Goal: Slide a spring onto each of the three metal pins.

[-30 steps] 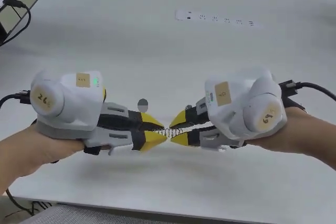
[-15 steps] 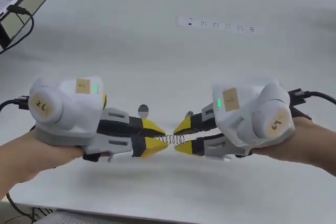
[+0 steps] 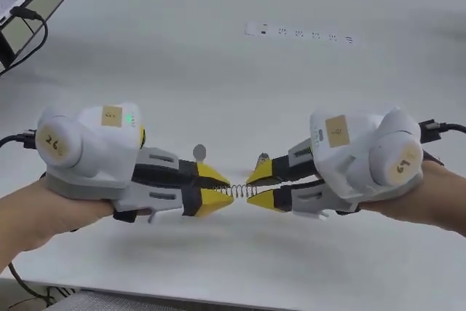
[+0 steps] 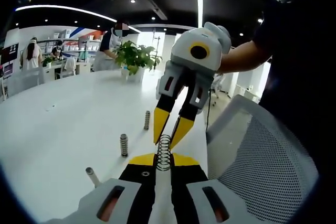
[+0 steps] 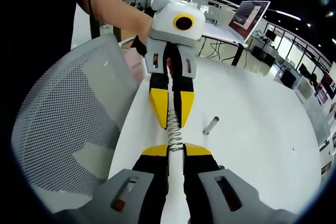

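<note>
**Item 1, spring (image 3: 241,191).** Held in the air over the near edge of the bench (image 3: 218,71), lying level between the 2 grippers, clear of the surface.

**Item 2, left gripper (image 3: 227,194).** Jaws closed on the spring's left end, with the yellow tips meeting around it.

**Item 3, right gripper (image 3: 253,189).** Jaws pinch the spring's other end. A narrow gap, no wider than the coil, shows between the tips.

**Change noted.** 1.0 s ago the 2 sets of tips almost touched and only a sliver of spring showed. They now stand apart, with several coils bared between them. The right gripper has drawn off to its own side, and the left has kept much the same place. Judged: the spring is being pulled out or straightened between the jaws. It has not been carried toward a pin.

**Item 4, bare pin (image 4: 92,176).** Upright on the bench just beyond the grippers, with no coil on it.

**Item 5, mid pin (image 4: 124,145).** Next along the row, upright, with a spring on its shaft.

**Item 6, far pin (image 4: 147,120).** Last in the row, also carrying a spring.

**Task standing (judged).** 2 of 3 pins are loaded, and the held spring is the last. 1 gripper will likely have to let go so the other can turn the spring upright over the bare pin. A coil under stretch may snap away when freed.

**Item 7, power strip (image 3: 298,32).** White, at the far side of the bench, well apart from the work.
</note>
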The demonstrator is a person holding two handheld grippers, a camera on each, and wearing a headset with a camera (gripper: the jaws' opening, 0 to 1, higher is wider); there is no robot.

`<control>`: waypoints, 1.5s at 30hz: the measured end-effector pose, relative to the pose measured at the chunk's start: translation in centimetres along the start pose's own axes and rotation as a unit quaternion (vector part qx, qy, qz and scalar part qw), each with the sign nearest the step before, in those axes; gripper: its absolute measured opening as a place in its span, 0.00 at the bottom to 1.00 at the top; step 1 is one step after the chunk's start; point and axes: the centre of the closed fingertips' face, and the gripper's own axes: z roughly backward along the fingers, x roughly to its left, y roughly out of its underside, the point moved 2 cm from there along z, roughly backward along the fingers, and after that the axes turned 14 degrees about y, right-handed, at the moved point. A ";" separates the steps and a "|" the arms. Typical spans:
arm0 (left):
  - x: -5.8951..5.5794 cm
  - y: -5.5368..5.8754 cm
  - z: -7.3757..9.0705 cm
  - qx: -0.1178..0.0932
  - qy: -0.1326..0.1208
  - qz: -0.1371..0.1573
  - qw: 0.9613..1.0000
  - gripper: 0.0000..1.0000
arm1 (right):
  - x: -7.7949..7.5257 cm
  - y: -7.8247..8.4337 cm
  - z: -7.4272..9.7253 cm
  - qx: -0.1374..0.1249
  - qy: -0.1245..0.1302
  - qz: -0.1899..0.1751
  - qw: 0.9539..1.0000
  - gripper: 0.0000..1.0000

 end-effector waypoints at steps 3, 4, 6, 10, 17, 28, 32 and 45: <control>0.0 0.3 -0.1 0.004 -0.002 0.001 1.000 0.02 | -0.3 -0.6 0.3 -0.007 0.002 -0.005 1.000 0.06; 0.0 0.2 -0.1 0.003 -0.002 -0.001 1.000 0.02 | -0.2 -0.7 0.3 -0.006 0.002 -0.002 1.000 0.06; 0.0 0.3 -0.1 0.004 -0.003 -0.001 1.000 0.02 | -0.3 -0.8 0.4 -0.007 0.003 0.005 1.000 0.06; 0.0 0.5 -0.1 0.010 -0.003 -0.004 1.000 0.02 | -0.2 -1.5 0.6 -0.017 0.004 0.006 1.000 0.06; 0.0 1.0 -0.5 0.027 -0.003 -0.012 1.000 0.02 | 0.1 -3.1 0.5 -0.036 -0.003 0.015 0.999 0.07; -0.1 0.7 -1.0 0.024 0.002 -0.020 1.000 0.02 | 0.2 -4.6 -0.4 -0.070 -0.003 -0.014 0.997 0.06; -0.2 0.5 -1.5 0.030 -0.002 -0.031 0.999 0.02 | 0.2 -4.6 -0.8 -0.066 -0.002 0.002 0.998 0.06; -0.1 0.2 -0.7 0.027 -0.005 -0.032 0.999 0.02 | 0.2 -5.6 -0.4 -0.088 0.015 -0.014 0.996 0.06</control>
